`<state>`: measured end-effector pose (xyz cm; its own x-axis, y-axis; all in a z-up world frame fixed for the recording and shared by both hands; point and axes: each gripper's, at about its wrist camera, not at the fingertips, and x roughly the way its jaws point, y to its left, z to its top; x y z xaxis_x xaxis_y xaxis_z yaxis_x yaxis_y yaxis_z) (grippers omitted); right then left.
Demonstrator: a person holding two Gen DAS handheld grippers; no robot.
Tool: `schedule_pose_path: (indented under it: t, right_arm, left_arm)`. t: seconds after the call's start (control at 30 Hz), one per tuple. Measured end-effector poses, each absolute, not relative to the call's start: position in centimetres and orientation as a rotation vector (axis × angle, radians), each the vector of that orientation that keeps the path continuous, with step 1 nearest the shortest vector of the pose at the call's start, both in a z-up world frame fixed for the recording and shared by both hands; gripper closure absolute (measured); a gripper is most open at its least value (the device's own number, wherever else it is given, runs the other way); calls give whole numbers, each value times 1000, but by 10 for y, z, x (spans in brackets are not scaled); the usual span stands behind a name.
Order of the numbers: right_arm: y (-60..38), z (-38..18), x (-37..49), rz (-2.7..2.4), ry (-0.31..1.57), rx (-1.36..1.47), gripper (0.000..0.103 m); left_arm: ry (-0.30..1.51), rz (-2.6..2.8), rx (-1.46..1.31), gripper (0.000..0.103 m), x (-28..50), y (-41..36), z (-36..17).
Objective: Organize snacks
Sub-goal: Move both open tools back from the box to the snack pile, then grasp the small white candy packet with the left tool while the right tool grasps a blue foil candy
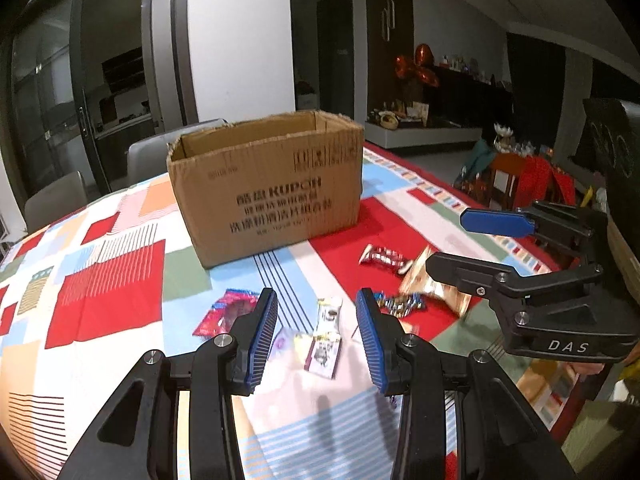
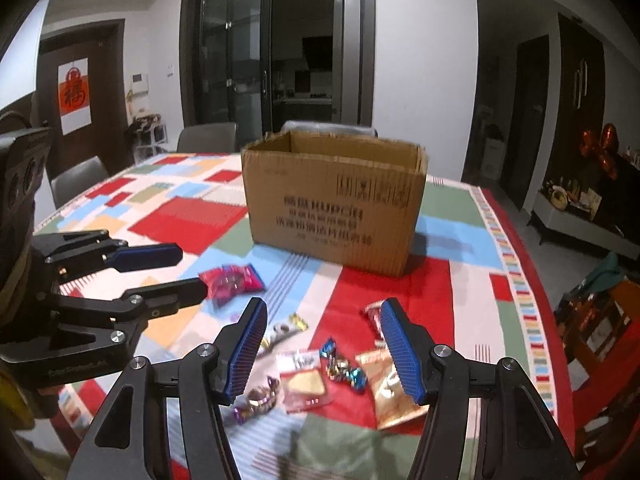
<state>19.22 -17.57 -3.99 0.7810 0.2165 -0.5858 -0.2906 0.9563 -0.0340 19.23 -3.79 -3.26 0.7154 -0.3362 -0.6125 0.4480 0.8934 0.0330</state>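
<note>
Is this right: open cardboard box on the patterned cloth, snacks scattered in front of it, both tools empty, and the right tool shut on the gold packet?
No. The right tool is open and holds nothing; the gold packet lies on the cloth under its fingers, as the right wrist view shows. The rest holds: cardboard box open, snacks in front of it, left tool empty.

Grey chairs stand behind the patchwork-clothed table, with glass sliding doors and orange balloons beyond
</note>
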Motion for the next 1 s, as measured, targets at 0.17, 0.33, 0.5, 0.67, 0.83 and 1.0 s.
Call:
schedule_pose_path:
  t: [0.17, 0.33, 0.5, 0.67, 0.83, 1.0]
  right_arm:
    - [-176, -61, 197, 280, 667, -133, 44]
    - [-180, -77, 209, 286, 721, -115, 52]
    - [-185, -90, 222, 302, 773, -80, 60]
    - [-190, -101, 232, 308, 818, -43, 63]
    - [-191, -111, 242, 321, 867, -28, 63]
    - [-191, -120, 249, 328, 904, -25, 67]
  left_arm:
    - [669, -445, 213, 64, 194, -41, -52]
    - [726, -458, 196, 64, 207, -44, -70]
    - [783, -483, 169, 65, 223, -50, -83]
    - [823, -502, 144, 67, 238, -57, -94]
    - [865, -503, 120, 71, 252, -61, -105]
    - [909, -503, 80, 74, 262, -62, -113]
